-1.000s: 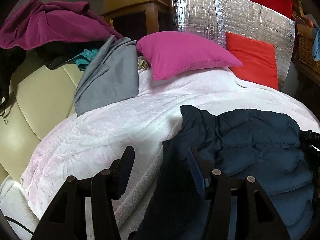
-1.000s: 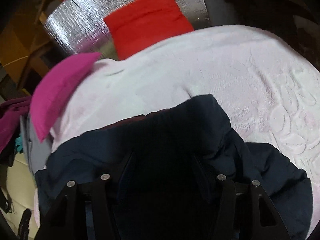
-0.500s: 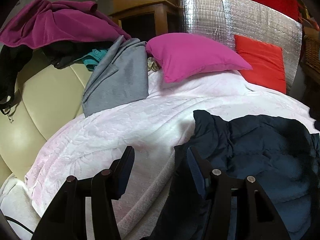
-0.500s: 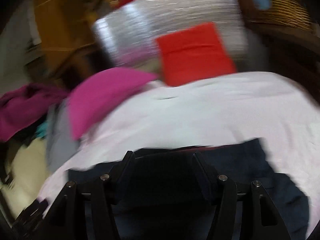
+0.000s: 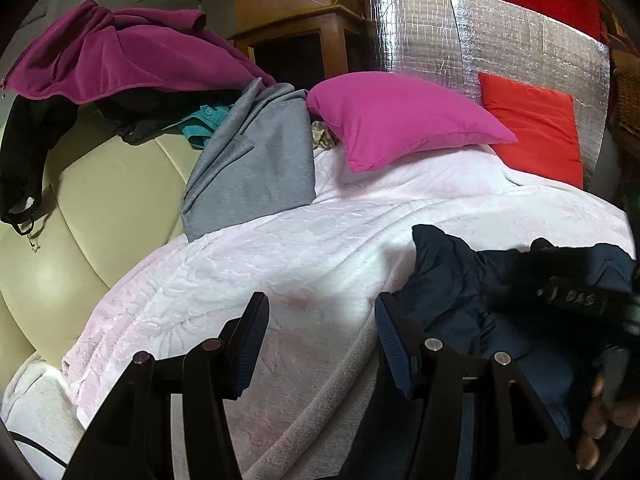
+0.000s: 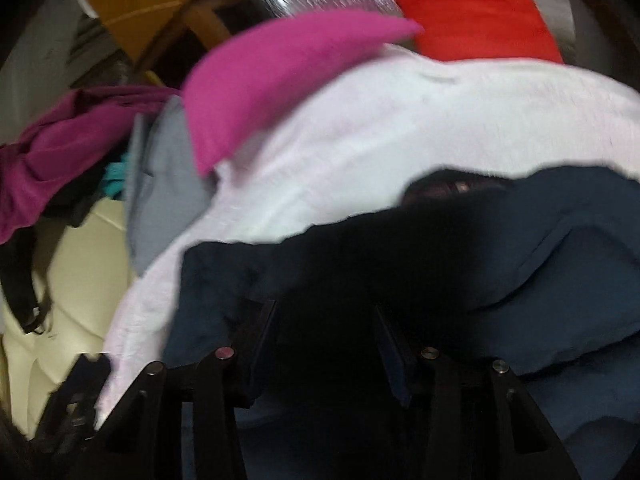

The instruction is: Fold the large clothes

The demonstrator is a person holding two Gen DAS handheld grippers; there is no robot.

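Observation:
A navy puffer jacket [image 5: 452, 300] lies crumpled on the pale pink blanket [image 5: 280, 264] of a bed. My left gripper [image 5: 320, 340] hovers open over the blanket at the jacket's left edge, with only blanket between its fingers. The right gripper's black body [image 5: 568, 292] shows at the right of the left wrist view, over the jacket, with a hand [image 5: 600, 420] behind it. In the blurred right wrist view my right gripper [image 6: 324, 336] sits low over the jacket [image 6: 560, 264]. Its jaws are closing with dark jacket cloth between them, and no firm pinch shows.
A magenta pillow [image 5: 400, 120] and a red pillow [image 5: 536, 128] lean on a silver foil panel [image 5: 460, 36] at the head of the bed. A grey garment [image 5: 256, 160] and a purple one [image 5: 120, 56] hang over the cream sofa back [image 5: 100, 200] on the left.
The right gripper has swept left across the jacket, its jaws have narrowed, and it has come into the left wrist view. The left gripper has barely shifted and stays open.

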